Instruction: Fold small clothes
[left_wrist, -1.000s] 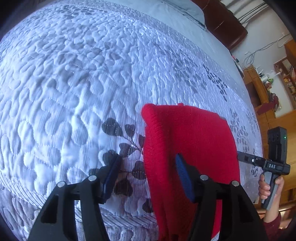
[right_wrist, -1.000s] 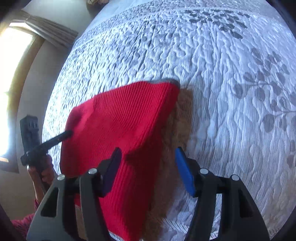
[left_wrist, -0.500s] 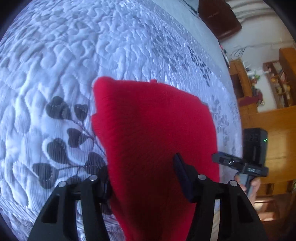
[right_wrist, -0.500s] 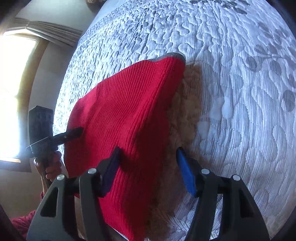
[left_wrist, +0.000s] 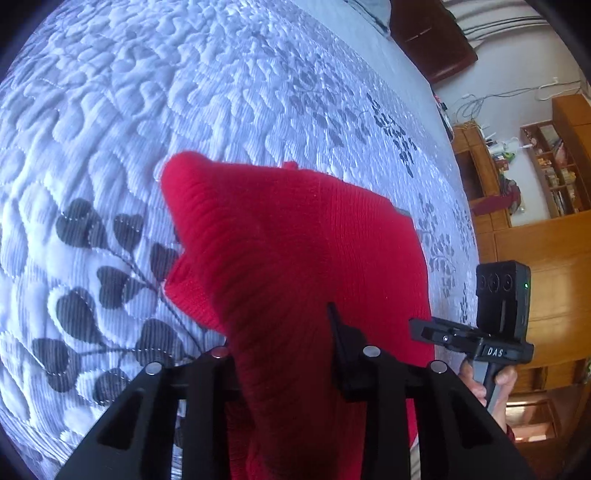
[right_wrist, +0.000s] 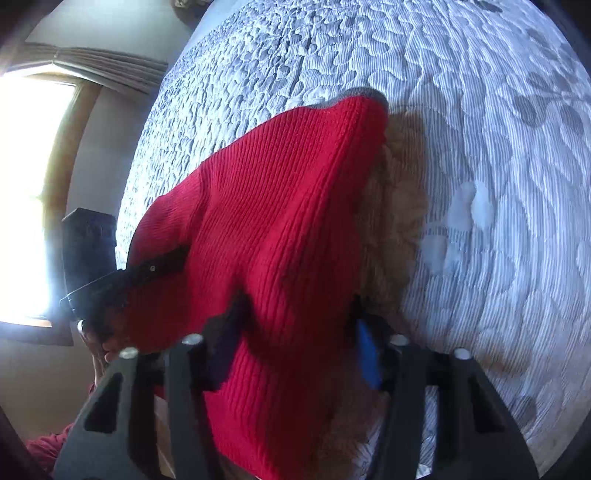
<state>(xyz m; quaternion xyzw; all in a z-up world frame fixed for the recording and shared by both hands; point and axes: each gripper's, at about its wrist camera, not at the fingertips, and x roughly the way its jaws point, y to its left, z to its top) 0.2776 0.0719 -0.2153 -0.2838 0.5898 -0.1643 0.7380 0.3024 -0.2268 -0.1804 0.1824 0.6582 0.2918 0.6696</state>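
Between both pairs of fingers hangs a red knitted garment (left_wrist: 295, 258), lifted over the quilted bedspread (left_wrist: 184, 92) with its far edge near the cloth. The left gripper (left_wrist: 280, 332) is clenched on the knit, which bunches up between its fingers and spills down past them. The right gripper (right_wrist: 295, 325) is likewise clamped on the red fabric, a tan fleecy lining (right_wrist: 395, 236) showing along its right side. Leaf patterns mark the bedspread around it.
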